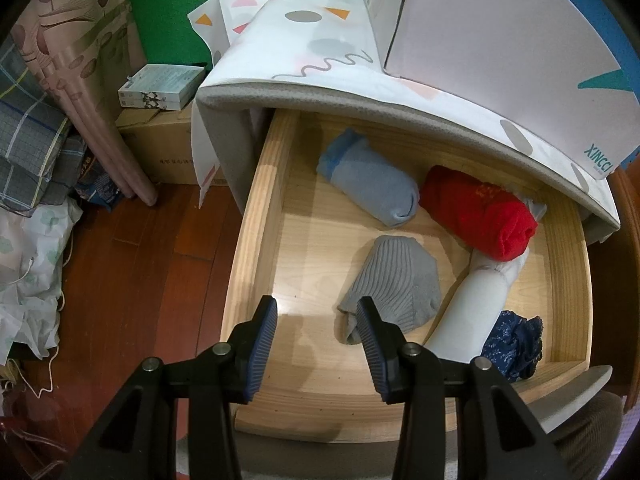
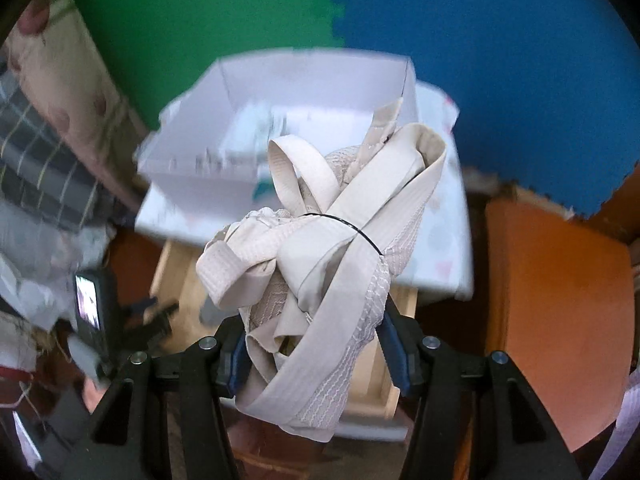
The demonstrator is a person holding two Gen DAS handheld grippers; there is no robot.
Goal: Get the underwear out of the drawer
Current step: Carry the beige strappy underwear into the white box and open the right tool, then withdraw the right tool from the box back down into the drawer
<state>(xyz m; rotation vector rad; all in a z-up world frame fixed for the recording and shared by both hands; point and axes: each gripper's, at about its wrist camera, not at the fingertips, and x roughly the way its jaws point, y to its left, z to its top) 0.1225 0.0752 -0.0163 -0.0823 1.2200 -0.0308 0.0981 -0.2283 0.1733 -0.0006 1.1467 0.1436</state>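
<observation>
A: Where is the underwear?

B: A beige bundle [image 2: 320, 264], tied with a thin black band, sits clamped in the right gripper [image 2: 316, 356], above the open drawer [image 2: 384, 396]. More rolls lie in the drawer [image 1: 260, 196]: blue [image 1: 372, 184], red [image 1: 480, 216], grey [image 1: 396, 280].

A: And the left gripper [image 1: 320, 344]?

B: Its jaws stand apart, empty, over the drawer's front left corner.

A: What could go wrong?

B: Loose straps hang from the bundle. They may snag the drawer's edge, or the slack bundle may slip from the pads.
</observation>
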